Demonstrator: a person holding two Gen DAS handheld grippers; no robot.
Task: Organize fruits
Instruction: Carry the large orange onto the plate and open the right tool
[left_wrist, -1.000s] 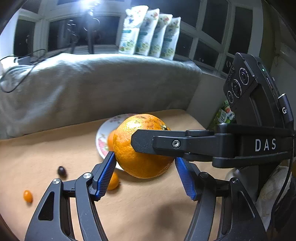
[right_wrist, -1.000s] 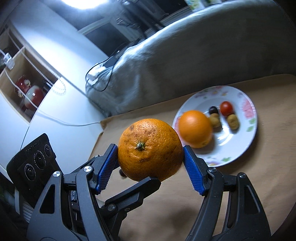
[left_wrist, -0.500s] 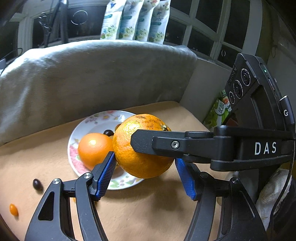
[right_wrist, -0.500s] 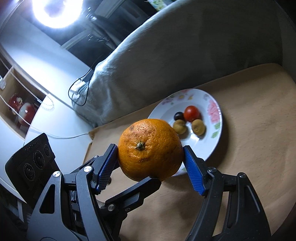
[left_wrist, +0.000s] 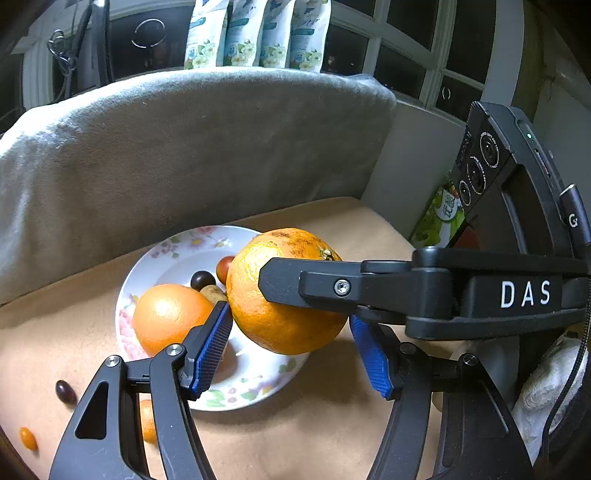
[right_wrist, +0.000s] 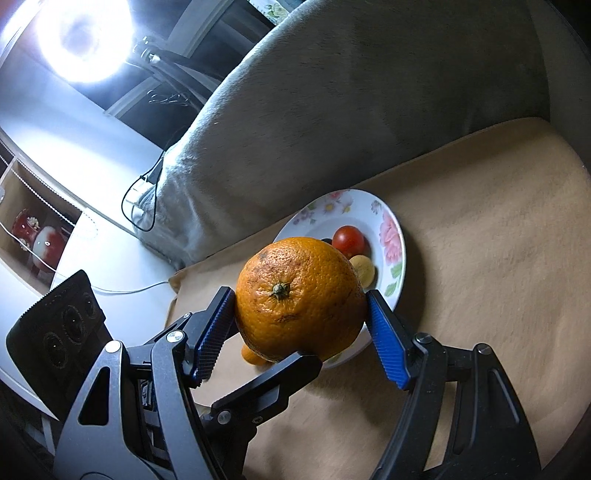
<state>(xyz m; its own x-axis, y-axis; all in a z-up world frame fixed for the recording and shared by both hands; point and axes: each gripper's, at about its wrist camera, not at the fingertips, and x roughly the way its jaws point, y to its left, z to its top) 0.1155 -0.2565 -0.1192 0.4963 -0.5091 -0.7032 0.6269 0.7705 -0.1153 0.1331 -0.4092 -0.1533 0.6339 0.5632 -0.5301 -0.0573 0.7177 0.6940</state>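
Beige cloth (left_wrist: 332, 435) covers the table, with a grey blanket (left_wrist: 184, 147) behind and a flowered plate (left_wrist: 162, 254) holding a smaller orange (left_wrist: 166, 317), a tomato (right_wrist: 348, 240) and other small fruit. Both the left gripper (left_wrist: 291, 343) and the right gripper (right_wrist: 301, 332) sit roughly mid-open, their blue pads pressed on opposite sides of one big orange (left_wrist: 280, 295), held above the plate's near edge. It looks heavy, firm and round with a pebbly rind, so I judge a grip across its widest middle safest, lest it roll out.

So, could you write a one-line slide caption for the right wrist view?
Both tools grip one large orange above a floral plate holding small fruits.
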